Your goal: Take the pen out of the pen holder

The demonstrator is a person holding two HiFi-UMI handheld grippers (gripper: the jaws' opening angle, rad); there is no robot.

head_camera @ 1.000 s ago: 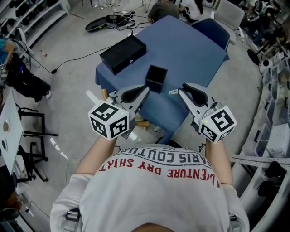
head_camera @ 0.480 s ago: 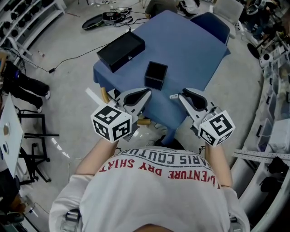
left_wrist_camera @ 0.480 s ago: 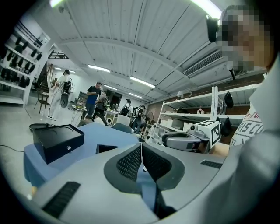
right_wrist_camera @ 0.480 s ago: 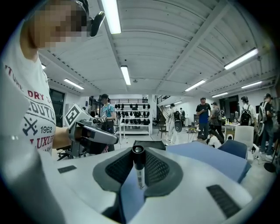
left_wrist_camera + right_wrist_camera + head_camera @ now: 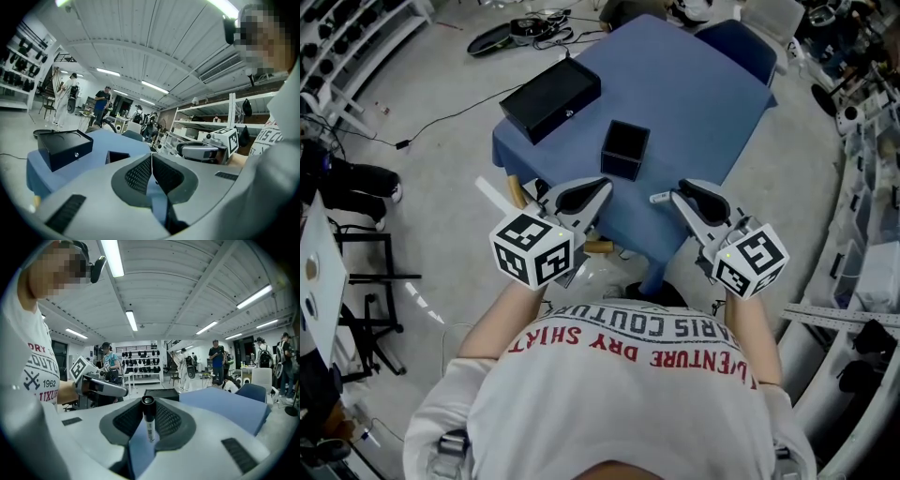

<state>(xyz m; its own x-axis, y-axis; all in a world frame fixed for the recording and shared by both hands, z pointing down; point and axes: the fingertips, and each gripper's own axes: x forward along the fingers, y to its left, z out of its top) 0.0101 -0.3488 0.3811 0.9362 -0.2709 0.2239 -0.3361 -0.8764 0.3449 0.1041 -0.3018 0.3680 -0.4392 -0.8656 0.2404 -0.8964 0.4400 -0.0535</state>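
Right gripper (image 5: 680,192) – jaws nearly together, pinching the pen (image 5: 149,420) between the ribbed pads. Left gripper (image 5: 605,187) – jaws pressed together, nothing between them.

Location: the pen is clear of the pen holder (image 5: 624,150), which stands on the blue table (image 5: 703,103) ahead of both grippers and apart from them. A black box (image 5: 551,98) lies further ahead, on the left gripper's side.

Orientation: in the right gripper view the pen stands across the jaws, its long axis at right angles to the way the gripper points. The dark round end sticks out past the pads and the pale printed barrel runs back between them. In the head view a short pale stub shows just off the jaw tips, on the side facing the left gripper.

Handling (judgement): light, stiff, smooth plastic barrel. It needs little force but would likely swivel or slide in a loose pinch. The best hold is on the barrel near its middle, pads flat on both sides, so neither end levers it round.
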